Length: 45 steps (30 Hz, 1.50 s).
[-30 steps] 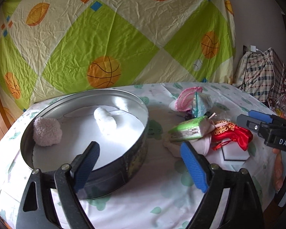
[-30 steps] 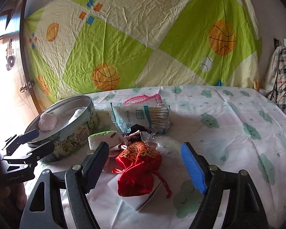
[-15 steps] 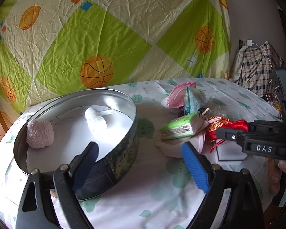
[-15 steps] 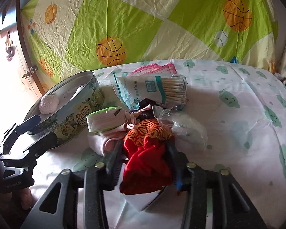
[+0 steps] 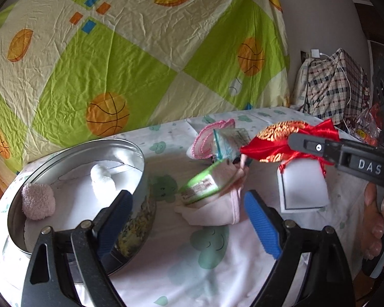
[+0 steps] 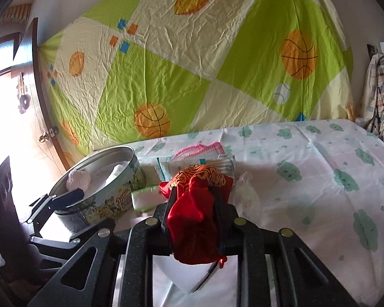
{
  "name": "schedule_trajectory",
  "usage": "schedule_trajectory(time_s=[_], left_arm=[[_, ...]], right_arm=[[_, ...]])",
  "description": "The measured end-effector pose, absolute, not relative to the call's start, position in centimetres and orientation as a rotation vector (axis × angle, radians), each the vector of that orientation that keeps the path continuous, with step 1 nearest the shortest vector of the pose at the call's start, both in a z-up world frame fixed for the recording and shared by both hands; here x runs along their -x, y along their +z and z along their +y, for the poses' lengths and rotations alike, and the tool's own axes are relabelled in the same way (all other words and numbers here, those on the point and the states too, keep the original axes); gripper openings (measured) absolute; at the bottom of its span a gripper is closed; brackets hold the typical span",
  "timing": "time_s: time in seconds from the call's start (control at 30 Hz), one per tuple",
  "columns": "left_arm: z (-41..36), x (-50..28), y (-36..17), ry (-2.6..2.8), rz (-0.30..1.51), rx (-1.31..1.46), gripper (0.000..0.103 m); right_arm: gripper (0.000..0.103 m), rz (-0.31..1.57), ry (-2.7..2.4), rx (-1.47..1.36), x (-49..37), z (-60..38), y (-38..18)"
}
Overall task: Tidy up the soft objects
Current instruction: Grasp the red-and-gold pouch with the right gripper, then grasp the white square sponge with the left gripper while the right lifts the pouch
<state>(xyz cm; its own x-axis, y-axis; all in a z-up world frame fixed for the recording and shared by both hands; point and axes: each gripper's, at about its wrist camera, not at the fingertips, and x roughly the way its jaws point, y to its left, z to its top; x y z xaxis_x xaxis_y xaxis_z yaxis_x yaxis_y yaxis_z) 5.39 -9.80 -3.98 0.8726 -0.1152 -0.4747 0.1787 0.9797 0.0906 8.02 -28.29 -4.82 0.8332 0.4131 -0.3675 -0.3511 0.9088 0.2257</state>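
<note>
My right gripper is shut on a red and gold cloth pouch and holds it lifted above the table; it shows in the left wrist view too. My left gripper is open and empty, near the round metal tin, which holds a pink fluffy ball and a white roll. The tin stands left of the pouch. A green-edged tissue pack lies on pink cloth.
A bag of cotton swabs and a pink-trimmed item lie behind the pile. A white card lies on the cloud-print tablecloth. A checked bag stands far right. A patterned sheet hangs behind.
My right gripper closed on the red pouch and lifted it off the white card. The left gripper stayed open and shifted slightly right of the tin.
</note>
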Motion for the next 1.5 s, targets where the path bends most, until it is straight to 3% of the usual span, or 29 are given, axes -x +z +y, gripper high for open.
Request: schedule_trajectory(time_s=[0.4, 0.57, 0.73, 0.8, 0.93, 0.97, 1.0, 1.07, 1.17, 1.27, 1.4, 1.43, 1.47, 1.5], left_arm=[[-11.3, -6.0, -4.2, -0.182, 0.511, -0.122, 0.09], [-11.6, -6.0, -4.4, -0.193, 0.522, -0.126, 0.09], [-11.5, -5.9, -4.4, -0.201, 0.529, -0.117, 0.09], [-11.6, -5.8, -4.5, -0.211, 0.535, -0.117, 0.09], [-12.2, -5.6, -4.6, -0.223, 0.535, -0.124, 0.09], [-12.3, -5.6, -4.6, -0.223, 0.536, -0.126, 0.09], [-12.4, -5.5, -4.6, -0.226, 0.538, -0.127, 0.09], [-12.5, -5.5, -4.6, -0.233, 0.539, -0.13, 0.09], [-12.7, -5.4, -4.6, -0.241, 0.541, -0.132, 0.09], [-12.9, -5.5, -4.7, -0.244, 0.547, -0.135, 0.091], [-12.9, -5.6, -4.8, -0.238, 0.557, -0.135, 0.091], [-13.0, -5.6, -4.9, -0.236, 0.561, -0.138, 0.091], [-12.9, -5.6, -4.9, -0.239, 0.563, -0.132, 0.091], [-12.9, -5.6, -4.9, -0.239, 0.565, -0.128, 0.091]], right_arm=[[0.025, 0.504, 0.48, -0.278, -9.6, -30.0, -6.2], [0.038, 0.615, 0.507, -0.231, -10.7, -28.2, -7.7], [0.039, 0.647, 0.481, -0.229, -11.3, -28.3, -8.2], [0.048, 0.657, 0.484, -0.23, -11.6, -28.4, -8.1], [0.046, 0.692, 0.522, -0.21, -12.6, -28.0, -8.2], [0.035, 0.682, 0.521, -0.215, -12.7, -28.1, -8.1], [0.031, 0.683, 0.526, -0.206, -12.8, -28.1, -8.0], [0.031, 0.684, 0.521, -0.185, -12.8, -27.9, -7.8], [0.034, 0.698, 0.518, -0.176, -12.9, -27.6, -7.7], [0.048, 0.707, 0.495, -0.155, -13.0, -27.2, -7.8], [0.048, 0.737, 0.486, -0.117, -13.7, -26.5, -8.2], [0.047, 0.732, 0.48, -0.112, -13.6, -26.4, -8.1], [0.034, 0.718, 0.473, -0.102, -13.5, -26.4, -7.9], [0.031, 0.706, 0.473, -0.09, -13.2, -26.4, -7.7]])
